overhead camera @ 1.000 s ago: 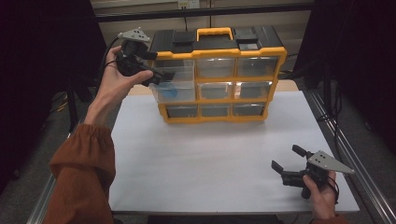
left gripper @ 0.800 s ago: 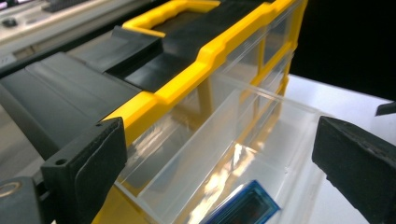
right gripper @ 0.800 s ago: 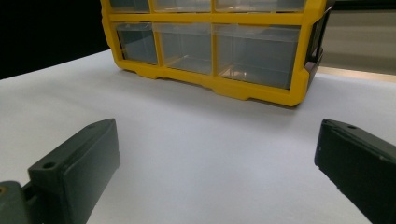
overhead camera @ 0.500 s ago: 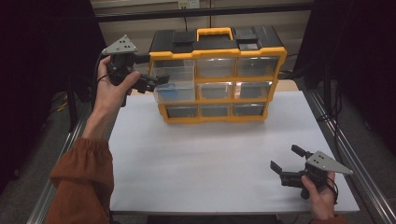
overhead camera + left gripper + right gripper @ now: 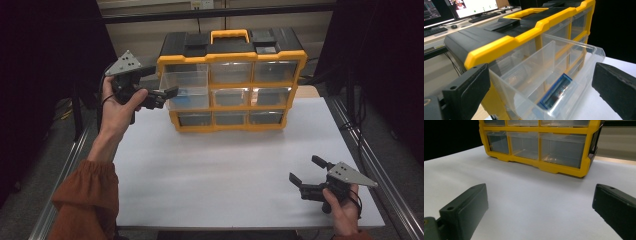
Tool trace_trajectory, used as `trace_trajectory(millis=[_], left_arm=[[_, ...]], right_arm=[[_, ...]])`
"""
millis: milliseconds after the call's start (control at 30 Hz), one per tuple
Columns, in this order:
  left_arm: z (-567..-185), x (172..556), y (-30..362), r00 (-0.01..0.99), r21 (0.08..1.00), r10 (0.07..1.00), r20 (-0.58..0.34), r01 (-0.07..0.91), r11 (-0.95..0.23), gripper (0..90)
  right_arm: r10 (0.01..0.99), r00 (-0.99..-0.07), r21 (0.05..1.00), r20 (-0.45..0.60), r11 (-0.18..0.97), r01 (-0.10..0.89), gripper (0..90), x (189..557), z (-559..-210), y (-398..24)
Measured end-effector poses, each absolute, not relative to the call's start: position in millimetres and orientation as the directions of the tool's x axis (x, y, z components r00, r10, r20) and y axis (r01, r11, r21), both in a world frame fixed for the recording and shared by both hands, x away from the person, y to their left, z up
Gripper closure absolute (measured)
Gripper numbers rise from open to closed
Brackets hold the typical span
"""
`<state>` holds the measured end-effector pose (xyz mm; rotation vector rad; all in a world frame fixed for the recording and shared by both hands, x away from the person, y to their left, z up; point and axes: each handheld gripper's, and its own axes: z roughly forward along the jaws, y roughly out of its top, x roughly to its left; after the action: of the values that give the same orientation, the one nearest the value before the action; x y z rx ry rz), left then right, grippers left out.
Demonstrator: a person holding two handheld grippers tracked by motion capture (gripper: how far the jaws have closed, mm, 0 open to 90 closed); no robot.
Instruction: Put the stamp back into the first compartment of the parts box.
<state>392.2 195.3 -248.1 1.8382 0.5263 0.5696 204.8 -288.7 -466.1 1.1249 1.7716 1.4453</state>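
Note:
A yellow and black drawer organizer (image 5: 231,55) stands at the back of the white table (image 5: 225,170). Its clear top-left drawer (image 5: 187,90) is pulled out, and a small blue box (image 5: 182,92) lies inside. My left gripper (image 5: 159,82) is open in the air at the drawer's left corner, its jaws on either side of that corner. In the left gripper view the drawer (image 5: 574,65) and the blue box (image 5: 556,91) lie just beyond the open left gripper (image 5: 541,75). My right gripper (image 5: 306,169) rests open near the table's front right, holding nothing; the right gripper (image 5: 540,195) faces the organizer's bottom row (image 5: 536,145).
The other drawers (image 5: 272,72) are closed. A yellow carry handle (image 5: 230,34) tops the case. Metal rails (image 5: 372,165) run along the table's sides. Monitors and a keyboard (image 5: 461,7) stand behind the case in the left gripper view.
My left gripper has drawn back to the left and dropped a little, off the drawer's front. The drawer stays pulled out. The right gripper has not moved.

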Motion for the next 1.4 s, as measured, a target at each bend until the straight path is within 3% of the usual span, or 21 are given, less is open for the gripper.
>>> trace_trajectory(millis=[667, 1400], left_arm=[[-302, 377, 210, 0.724, 0.971, 0.686, 0.08, 0.099, -0.219, 2.1], [-368, 356, 219, 0.698, 0.979, 0.716, 0.023, 0.131, -0.159, 1.8]], right_arm=[[0.882, -0.465, 0.967, 0.08, 0.046, 0.252, 0.2, 205, -466, -289], [0.882, -0.466, 0.968, 0.071, 0.051, 0.245, 0.3, 205, -466, -289]])
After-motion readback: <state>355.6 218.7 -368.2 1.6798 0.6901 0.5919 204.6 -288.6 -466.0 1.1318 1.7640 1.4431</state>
